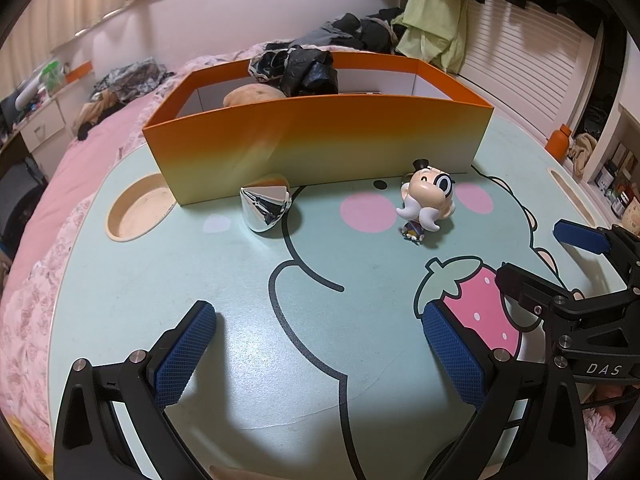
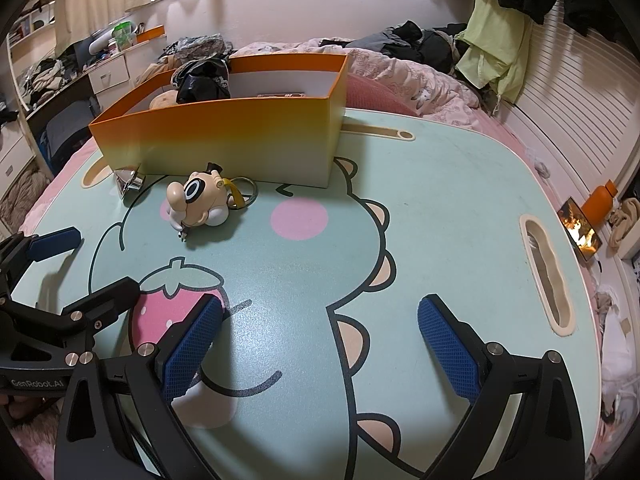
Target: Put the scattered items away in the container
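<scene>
An orange box [image 1: 320, 140] stands at the far side of the cartoon-printed table [image 1: 240, 300]; it also shows in the right wrist view [image 2: 224, 140]. It holds a black bag [image 1: 304, 72] and a tan item [image 1: 250, 94]. A shiny silver cone [image 1: 266, 208] lies by the box's front wall. A big-headed moustached figurine keychain [image 1: 426, 204] stands right of it; it also shows in the right wrist view [image 2: 198, 204]. My left gripper [image 1: 320, 352] is open and empty over the near table. My right gripper [image 2: 320, 344] is open and empty, beside the left one.
A round cup recess [image 1: 138, 208] is at the table's left, a slot [image 2: 546, 276] at its right. The table sits on a pink bed [image 1: 60, 184] with clothes piled behind. An orange bottle [image 2: 600, 200] stands on the right.
</scene>
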`<state>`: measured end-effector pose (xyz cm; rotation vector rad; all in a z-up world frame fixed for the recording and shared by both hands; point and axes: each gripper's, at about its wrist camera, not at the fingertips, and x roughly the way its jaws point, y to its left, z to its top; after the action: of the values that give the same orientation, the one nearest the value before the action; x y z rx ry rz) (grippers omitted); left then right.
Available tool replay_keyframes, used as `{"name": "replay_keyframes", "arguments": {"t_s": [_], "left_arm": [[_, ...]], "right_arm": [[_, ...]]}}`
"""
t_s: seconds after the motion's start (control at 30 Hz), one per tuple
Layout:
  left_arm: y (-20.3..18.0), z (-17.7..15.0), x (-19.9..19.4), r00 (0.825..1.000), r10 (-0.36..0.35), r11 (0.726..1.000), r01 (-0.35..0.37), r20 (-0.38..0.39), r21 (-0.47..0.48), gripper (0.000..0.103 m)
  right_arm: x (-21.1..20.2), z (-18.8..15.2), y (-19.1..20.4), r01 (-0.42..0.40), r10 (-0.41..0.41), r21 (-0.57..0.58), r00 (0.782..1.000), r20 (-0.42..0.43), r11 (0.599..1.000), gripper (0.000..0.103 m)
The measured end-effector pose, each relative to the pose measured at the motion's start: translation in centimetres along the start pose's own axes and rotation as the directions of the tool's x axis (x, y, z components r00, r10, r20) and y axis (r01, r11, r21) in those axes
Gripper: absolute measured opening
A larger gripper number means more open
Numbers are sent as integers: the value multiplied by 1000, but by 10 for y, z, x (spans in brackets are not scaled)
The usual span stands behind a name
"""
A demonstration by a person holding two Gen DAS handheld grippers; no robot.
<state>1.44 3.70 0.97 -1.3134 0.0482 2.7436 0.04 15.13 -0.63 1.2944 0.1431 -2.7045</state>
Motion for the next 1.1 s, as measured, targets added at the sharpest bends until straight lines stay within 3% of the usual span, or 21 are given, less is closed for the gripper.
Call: {"name": "replay_keyframes", "arguments": {"t_s": [0.17,0.33,0.47,0.67,0.8,0.97,1.07,1.1], "left_arm": [[1,0,0,1000,-4,1000,4,1,-3,103],[0,0,-1,1000,-6,1000,6,2,-7,103],[1,-1,-2,1000,-9,1000,9,4,-3,103],[0,-1,-2,1000,-10,1000,10,4,-3,103],[0,0,-2,1000,-10,1000,10,4,-3,103],[-1,0,-2,1000,-11,1000,11,4,-3,103],[-2,-1,-2,1000,-10,1000,10,5,-2,103],[-1,-1,-2,1000,-10,1000,10,5,-3,103]], "right_arm": [[-1,1,1,-32,32,12,999,7,999,98],[-11,12,6,-38,38,-6,997,72,999,98],[-15,35,15,-121,125,-40,987,98,992,98],[10,66,37,-205,208,-60,977,45,977,98],[27,76,43,-187,189,-57,982,19,981,97],[41,74,42,-162,161,-55,987,-26,985,79],[44,67,43,-125,123,-97,992,-26,987,62],[44,64,45,-102,100,-119,995,-20,988,50]]}}
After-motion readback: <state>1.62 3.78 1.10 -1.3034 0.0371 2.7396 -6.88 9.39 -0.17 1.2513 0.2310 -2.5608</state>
